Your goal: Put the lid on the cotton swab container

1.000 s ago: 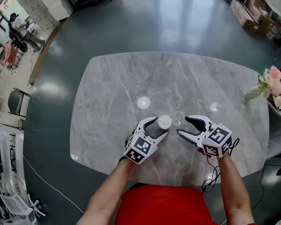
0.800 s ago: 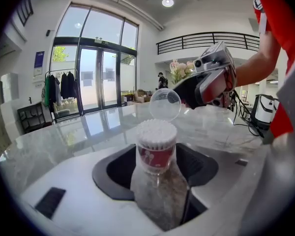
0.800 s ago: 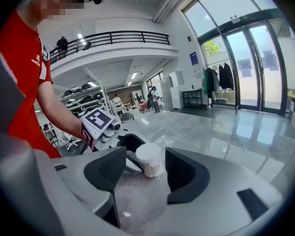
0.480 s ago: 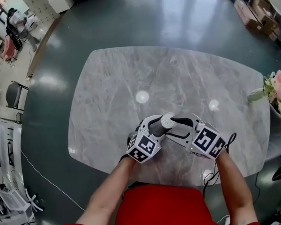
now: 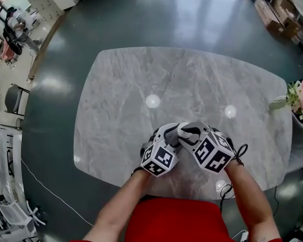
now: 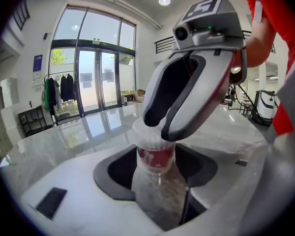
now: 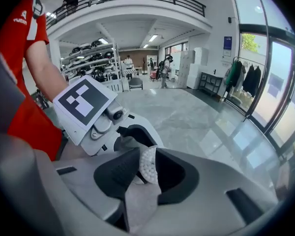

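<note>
right gripper [image 5: 186, 130] — moved onto cotton swab container [image 6: 155, 156] | jaws closing — seemingly on its top

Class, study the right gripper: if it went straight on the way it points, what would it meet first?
The cotton swab container, sitting right between the right gripper's closing jaws; just behind it, probably, the left gripper.

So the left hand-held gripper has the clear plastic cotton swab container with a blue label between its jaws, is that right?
Not quite: the label is red, not blue, as the left gripper view shows. The left hand-held gripper does have the clear plastic cotton swab container between its jaws.
</note>
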`<state>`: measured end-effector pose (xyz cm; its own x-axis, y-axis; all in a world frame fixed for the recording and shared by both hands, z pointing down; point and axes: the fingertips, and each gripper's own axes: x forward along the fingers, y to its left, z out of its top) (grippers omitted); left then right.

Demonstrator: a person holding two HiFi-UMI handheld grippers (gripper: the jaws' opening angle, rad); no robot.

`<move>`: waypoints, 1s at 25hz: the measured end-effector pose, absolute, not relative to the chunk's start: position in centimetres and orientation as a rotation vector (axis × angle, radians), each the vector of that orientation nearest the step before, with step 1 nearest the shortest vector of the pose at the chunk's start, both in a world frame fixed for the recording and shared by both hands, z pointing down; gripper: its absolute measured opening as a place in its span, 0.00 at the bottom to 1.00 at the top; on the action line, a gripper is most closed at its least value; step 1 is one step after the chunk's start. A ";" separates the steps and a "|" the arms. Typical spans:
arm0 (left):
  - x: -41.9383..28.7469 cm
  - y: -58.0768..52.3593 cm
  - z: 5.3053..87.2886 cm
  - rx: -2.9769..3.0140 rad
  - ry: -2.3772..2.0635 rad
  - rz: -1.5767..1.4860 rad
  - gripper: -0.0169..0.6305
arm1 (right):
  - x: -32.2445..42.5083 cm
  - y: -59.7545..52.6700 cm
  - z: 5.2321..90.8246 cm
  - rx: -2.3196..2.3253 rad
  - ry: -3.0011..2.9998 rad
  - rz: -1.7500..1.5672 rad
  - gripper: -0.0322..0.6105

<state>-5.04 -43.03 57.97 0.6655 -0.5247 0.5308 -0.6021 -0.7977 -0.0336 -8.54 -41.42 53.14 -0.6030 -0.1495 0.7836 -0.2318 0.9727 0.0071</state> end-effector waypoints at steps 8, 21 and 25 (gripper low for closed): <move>-5.1 -42.9 57.9 2.717 -0.994 0.765 0.46 | -8.5 -41.2 53.3 0.319 -2.201 0.070 0.19; -8.8 -40.9 52.5 2.713 -1.112 0.548 0.47 | -6.5 -41.4 46.5 0.534 -2.549 0.298 0.28; -10.0 -40.4 46.9 2.769 -1.199 0.376 0.43 | -4.7 -40.9 42.6 0.720 -2.684 0.213 0.28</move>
<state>-10.05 -40.41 46.89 0.6594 -0.7037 0.2645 -0.7288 -0.6848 -0.0052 -4.66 -40.89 42.57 -0.8084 -0.4555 0.3728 -0.5087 0.8593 -0.0532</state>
